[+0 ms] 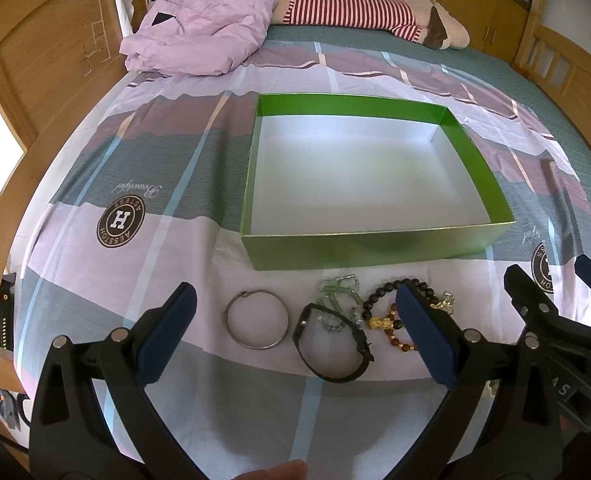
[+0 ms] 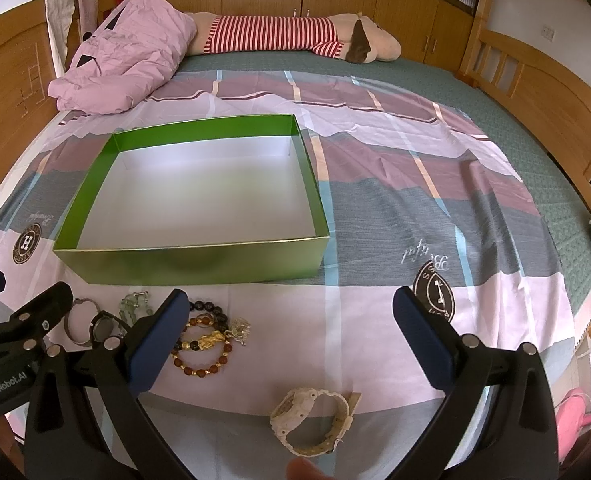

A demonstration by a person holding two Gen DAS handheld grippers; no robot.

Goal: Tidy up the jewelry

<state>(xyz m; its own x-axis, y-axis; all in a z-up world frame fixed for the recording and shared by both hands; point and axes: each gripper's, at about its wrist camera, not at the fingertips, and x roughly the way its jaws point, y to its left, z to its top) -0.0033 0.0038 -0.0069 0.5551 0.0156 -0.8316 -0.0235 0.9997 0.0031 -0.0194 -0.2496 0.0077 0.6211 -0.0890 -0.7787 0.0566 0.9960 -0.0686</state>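
A: Where is your jewelry?

B: It lies in a row on the bedspread [image 2: 375, 320], just in front of the green box [image 1: 375, 254]. From your left: a metal bangle [image 1: 256, 319], a black watch [image 1: 335, 344], a greenish bead piece [image 1: 337, 296], then a black bead bracelet [image 2: 211, 314] and an amber bead bracelet with a gold charm [image 2: 203, 354] overlapping each other. A white watch [image 2: 313, 422] sits apart, nearer to you.

A: And the box?

B: Open-topped, white inside, nothing in it.

A: How do your tools stand?

B: Your left gripper [image 1: 295, 334] hangs over the bangle and black watch, jaws spread wide, holding nothing. Your right gripper [image 2: 289, 344] has its jaws wide too and empty, with the white watch below between them.

A: Beyond that?

B: A crumpled pink quilt [image 1: 203, 24] and a striped plush toy [image 2: 295, 38] lie at the far end of the bed.
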